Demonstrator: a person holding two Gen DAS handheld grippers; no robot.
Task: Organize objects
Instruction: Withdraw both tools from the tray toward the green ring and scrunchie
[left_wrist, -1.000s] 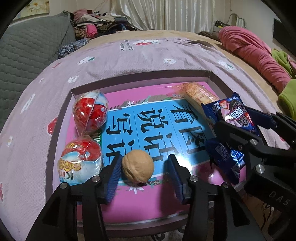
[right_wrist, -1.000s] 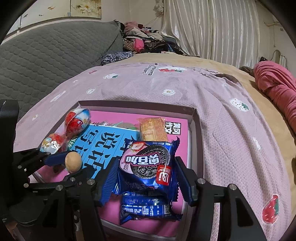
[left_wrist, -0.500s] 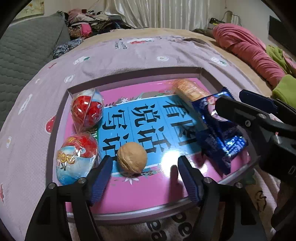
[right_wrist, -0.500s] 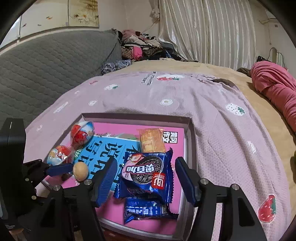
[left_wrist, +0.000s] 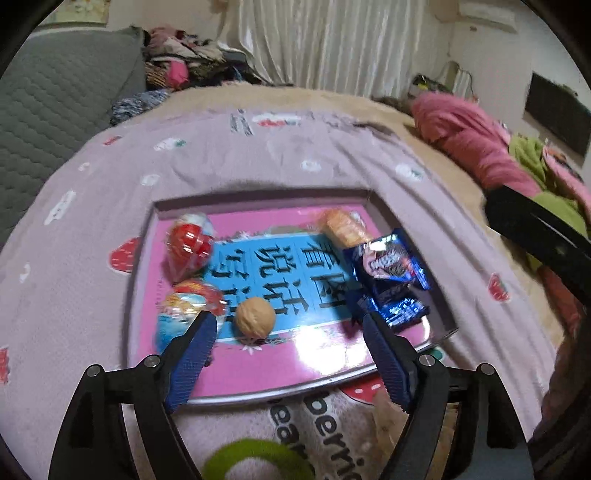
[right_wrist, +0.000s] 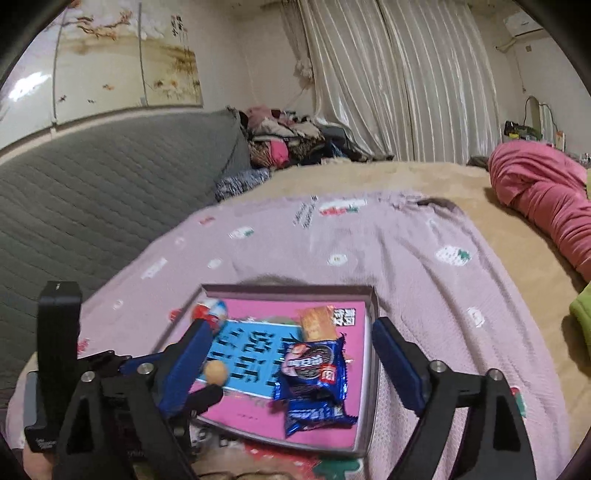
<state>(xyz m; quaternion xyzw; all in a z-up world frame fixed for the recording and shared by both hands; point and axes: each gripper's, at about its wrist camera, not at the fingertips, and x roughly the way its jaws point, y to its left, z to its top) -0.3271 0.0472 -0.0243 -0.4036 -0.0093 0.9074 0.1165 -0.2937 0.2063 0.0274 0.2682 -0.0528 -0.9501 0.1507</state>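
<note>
Two grippers are under my control, and both stand wide open with nothing between their blue-padded fingers. My left gripper (left_wrist: 286, 328) hovers over the near edge of the shallow grey-rimmed box with a pink and blue printed floor (left_wrist: 258, 195), which lies on the pale purple strawberry-print blanket (left_wrist: 74, 240). Inside, the round tan walnut (left_wrist: 255, 318) sits near the front, just beside two red and blue foil-wrapped toy eggs (left_wrist: 190, 251) at the left. My right gripper (right_wrist: 291, 360) hangs above two dark blue cookie packets (right_wrist: 314, 365), one overlapping the other, beside an orange cracker packet (right_wrist: 317, 324).
</note>
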